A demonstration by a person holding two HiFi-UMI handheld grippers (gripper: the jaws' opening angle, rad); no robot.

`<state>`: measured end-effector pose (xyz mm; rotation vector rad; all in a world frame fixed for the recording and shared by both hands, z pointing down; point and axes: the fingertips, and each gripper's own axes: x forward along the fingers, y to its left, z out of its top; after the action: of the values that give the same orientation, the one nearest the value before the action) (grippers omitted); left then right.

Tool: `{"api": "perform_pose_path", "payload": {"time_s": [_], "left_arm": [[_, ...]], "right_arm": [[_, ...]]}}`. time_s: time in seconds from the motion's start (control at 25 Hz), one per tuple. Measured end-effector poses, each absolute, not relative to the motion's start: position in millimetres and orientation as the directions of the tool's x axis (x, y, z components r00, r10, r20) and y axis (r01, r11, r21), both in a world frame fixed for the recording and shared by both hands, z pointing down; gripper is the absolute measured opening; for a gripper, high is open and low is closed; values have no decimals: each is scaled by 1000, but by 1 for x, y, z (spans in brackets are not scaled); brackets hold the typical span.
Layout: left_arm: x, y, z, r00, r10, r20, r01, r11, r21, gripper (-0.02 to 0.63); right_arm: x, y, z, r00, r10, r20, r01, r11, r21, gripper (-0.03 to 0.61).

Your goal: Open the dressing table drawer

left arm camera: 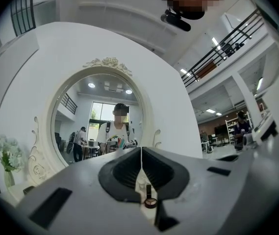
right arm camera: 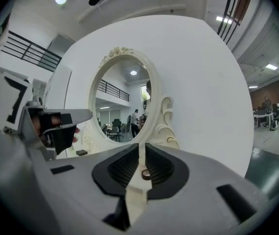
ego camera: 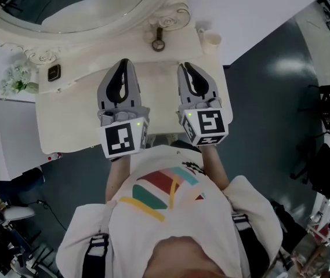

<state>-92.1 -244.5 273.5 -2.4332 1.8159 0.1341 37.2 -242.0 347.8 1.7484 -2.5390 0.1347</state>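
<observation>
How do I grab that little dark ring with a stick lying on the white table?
Likely the short stick of the small dark ring-and-stick piece, pinched across from above. It lies flat on the cream dressing table, ring towards you, stick pointing at the oval mirror, so a sideways approach would find little to grip.

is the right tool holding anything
No, the right tool has its jaws closed together with nothing between them, over the dressing table.

Dressing table (ego camera: 75, 116) mirror (ego camera: 78, 2) partly beyond top edge
</observation>
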Motion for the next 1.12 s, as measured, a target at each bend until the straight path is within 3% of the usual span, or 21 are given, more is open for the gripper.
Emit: {"api": "perform_pose_path", "payload": {"time_s": [0.2, 0.44, 0.84, 1.12], "left_arm": [[-94, -249, 291, 323, -944, -69, -945, -319, -68, 8], [-105, -257, 292, 302, -949, -87, -952, -297, -68, 8], [-123, -259, 305, 254, -966, -50, -966, -251, -67, 8], [-131, -257, 310, 227, -973, -37, -972, -224, -71, 8]], "right_arm": [[39, -258, 386, -333, -921, 200, -942, 333, -36, 72], [50, -279, 439, -227, -937, 264, -965, 253, 67, 81], [65, -306, 548, -187, -857, 480, -982, 183, -55, 100], [69, -323, 589, -174, -813, 556, -984, 168, -62, 104]]}}
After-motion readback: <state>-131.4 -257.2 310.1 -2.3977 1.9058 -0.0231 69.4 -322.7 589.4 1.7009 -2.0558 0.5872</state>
